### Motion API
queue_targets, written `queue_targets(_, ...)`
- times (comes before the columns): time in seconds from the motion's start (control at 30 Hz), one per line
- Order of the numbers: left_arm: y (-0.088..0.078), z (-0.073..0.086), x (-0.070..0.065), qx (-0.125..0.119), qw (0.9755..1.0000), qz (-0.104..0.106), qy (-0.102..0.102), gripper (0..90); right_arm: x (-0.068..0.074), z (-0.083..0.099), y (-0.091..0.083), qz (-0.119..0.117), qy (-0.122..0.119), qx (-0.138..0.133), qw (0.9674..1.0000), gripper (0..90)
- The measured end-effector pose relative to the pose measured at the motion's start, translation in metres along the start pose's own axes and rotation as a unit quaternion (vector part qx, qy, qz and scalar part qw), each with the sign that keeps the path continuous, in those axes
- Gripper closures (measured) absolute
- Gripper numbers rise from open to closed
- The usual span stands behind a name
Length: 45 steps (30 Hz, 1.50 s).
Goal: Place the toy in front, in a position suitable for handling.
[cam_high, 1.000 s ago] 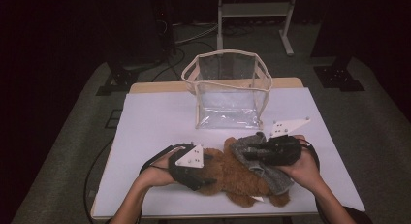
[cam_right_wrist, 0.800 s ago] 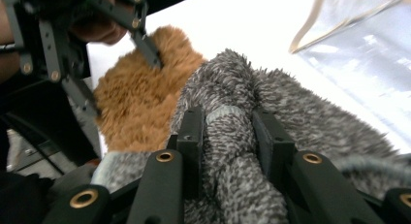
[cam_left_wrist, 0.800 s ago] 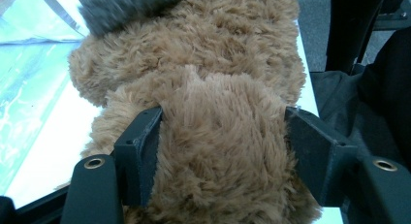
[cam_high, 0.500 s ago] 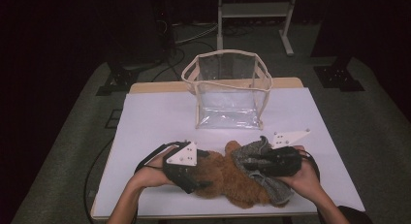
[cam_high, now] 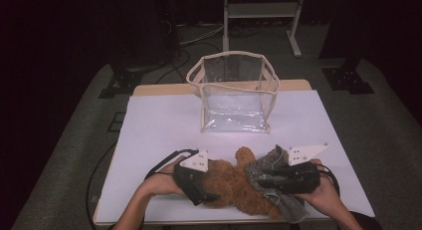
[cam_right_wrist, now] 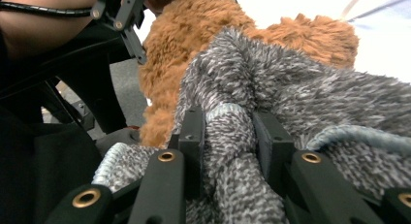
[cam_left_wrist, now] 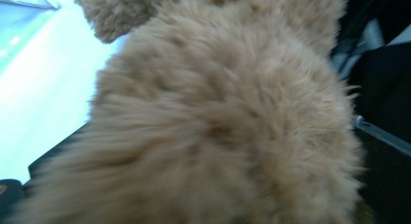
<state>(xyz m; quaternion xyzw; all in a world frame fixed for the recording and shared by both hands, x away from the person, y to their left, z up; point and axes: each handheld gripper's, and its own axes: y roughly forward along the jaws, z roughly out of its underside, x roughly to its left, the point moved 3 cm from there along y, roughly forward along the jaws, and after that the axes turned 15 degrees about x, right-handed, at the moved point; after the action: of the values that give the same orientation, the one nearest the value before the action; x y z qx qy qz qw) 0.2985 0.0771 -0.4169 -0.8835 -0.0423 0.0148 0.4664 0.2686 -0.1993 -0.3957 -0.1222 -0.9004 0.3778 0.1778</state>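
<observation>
Brown, shaggy plush teddy bear (cam_high: 234,182) lay along the near edge of the white-covered table (cam_high: 159,125), between your two hands. Grey knitted garment (cam_high: 271,182) covered the bear's right-hand end, its hem trailing toward the table edge.

Your right gripper (cam_high: 266,180) came in from the right, low over the bear. In the right gripper view its jaws were narrowed on a bunched fold of the grey knit (cam_right_wrist: 232,136), pads pressing the cloth from both sides; brown fur (cam_right_wrist: 194,40) showed just beyond.

Your left gripper (cam_high: 211,192) sat at the bear's left-hand end, against the fur. Its jaws had just been opening and stood wide. The left gripper view was close on blurred tan fur (cam_left_wrist: 218,122), with the bear between the jaws; I could not make out the pads pressing it.

Clear plastic bag with cream trim (cam_high: 234,93) stood upright and open-topped at mid-table, well apart from the bear.
</observation>
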Motion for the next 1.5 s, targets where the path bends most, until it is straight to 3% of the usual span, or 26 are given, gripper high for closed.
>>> queue_targets(0.1,0.002,-0.009,0.002,0.006,0.9992,-0.037,0.011,22.2,-0.005,0.004,-0.009,0.011,0.016,-0.011,0.9997,67.9)
queue_targets(0.17,0.002,-0.014,0.006,0.013,0.9977,-0.063,0.019,27.6,-0.009,0.004,-0.012,0.024,0.021,-0.016,0.9994,67.7)
queue_targets(0.3,0.003,-0.024,0.016,0.021,0.9950,-0.097,0.012,32.6,-0.022,-0.004,-0.017,0.052,0.026,-0.020,0.9981,67.4)
queue_targets(0.4,-0.001,-0.026,0.026,0.031,0.9925,-0.118,0.005,34.5,-0.034,-0.015,-0.016,0.055,0.027,-0.019,0.9979,67.4)
queue_targets(0.53,-0.010,-0.024,0.041,0.037,0.9856,-0.165,-0.012,35.9,-0.048,-0.037,-0.011,0.059,0.015,-0.014,0.9980,67.4)
queue_targets(0.6,-0.015,-0.021,0.049,0.035,0.9799,-0.194,-0.028,36.1,-0.053,-0.050,-0.010,0.059,0.009,-0.016,0.9981,67.3)
queue_targets(0.63,-0.018,-0.018,0.053,0.035,0.9753,-0.215,-0.036,36.1,-0.056,-0.057,-0.010,0.059,0.006,-0.016,0.9981,67.3)
queue_targets(0.7,-0.019,-0.013,0.057,0.035,0.9719,-0.227,-0.051,35.9,-0.060,-0.068,-0.006,0.058,0.002,-0.016,0.9982,67.3)
queue_targets(0.77,-0.018,-0.006,0.056,0.022,0.9742,-0.218,-0.056,35.4,-0.066,-0.075,0.000,0.061,-0.002,-0.009,0.9981,67.3)
queue_targets(0.9,-0.020,0.009,0.045,-0.003,0.9809,-0.190,-0.041,33.6,-0.076,-0.078,0.010,0.049,0.002,-0.008,0.9988,67.4)
queue_targets(1.03,-0.021,0.019,0.037,-0.017,0.9846,-0.171,-0.033,30.0,-0.085,-0.075,0.006,0.050,0.016,-0.011,0.9986,67.6)
queue_targets(1.1,-0.021,0.022,0.034,-0.023,0.9869,-0.157,-0.030,26.7,-0.085,-0.070,0.010,0.036,0.016,0.003,0.9992,67.7)
queue_targets(1.23,-0.031,0.024,0.035,-0.042,0.9913,-0.115,-0.048,14.0,-0.072,-0.057,0.015,0.017,0.002,0.013,0.9998,68.2)
queue_targets(1.33,-0.041,0.024,0.036,-0.051,0.9911,-0.109,-0.058,9.8,-0.057,-0.044,0.013,0.008,-0.009,0.015,0.9998,68.3)
queue_targets(1.4,-0.039,0.025,0.034,-0.042,0.9940,-0.092,-0.044,17.3,-0.048,-0.035,0.012,0.003,-0.013,0.017,0.9998,68.5)
queue_targets(1.5,-0.030,0.026,0.030,-0.021,0.9952,-0.093,-0.023,30.6,-0.038,-0.027,0.008,-0.005,-0.020,0.020,0.9996,68.5)
